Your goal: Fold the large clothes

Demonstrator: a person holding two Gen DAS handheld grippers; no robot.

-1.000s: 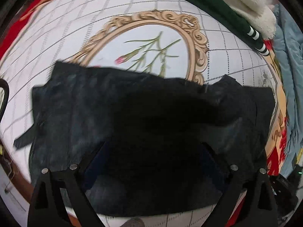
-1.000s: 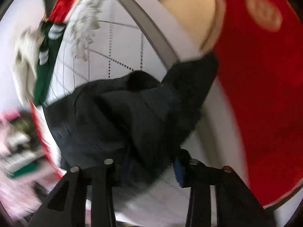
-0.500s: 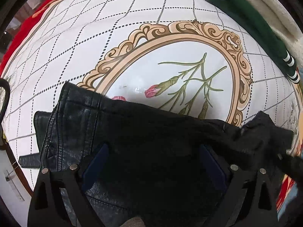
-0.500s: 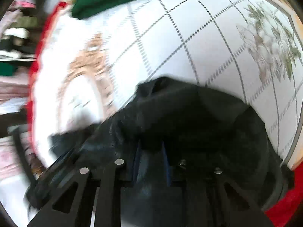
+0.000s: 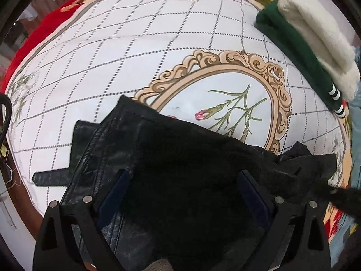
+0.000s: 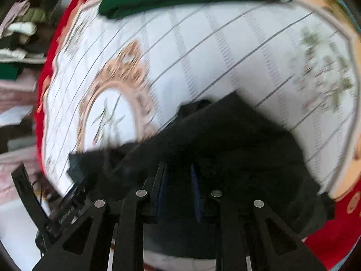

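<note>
The black leather-look garment point(image 5: 171, 169) lies spread on the white grid-patterned cloth with a gold oval floral frame point(image 5: 140, 52), directly under and ahead of my left tool point(image 5: 182, 192), its long axis running across that tool from a strap tab on the left to a bunched end on the right. My left tool is wide open with only fabric beneath it, while my right tool point(image 6: 178, 180) is nearly closed, apparently pinching a fold at that bunched end, so it looks nearer for the next fold. I can read no brand or label on the garment; the folded green and cream knitwear point(image 5: 313, 45) sits far ahead to the right.
</note>
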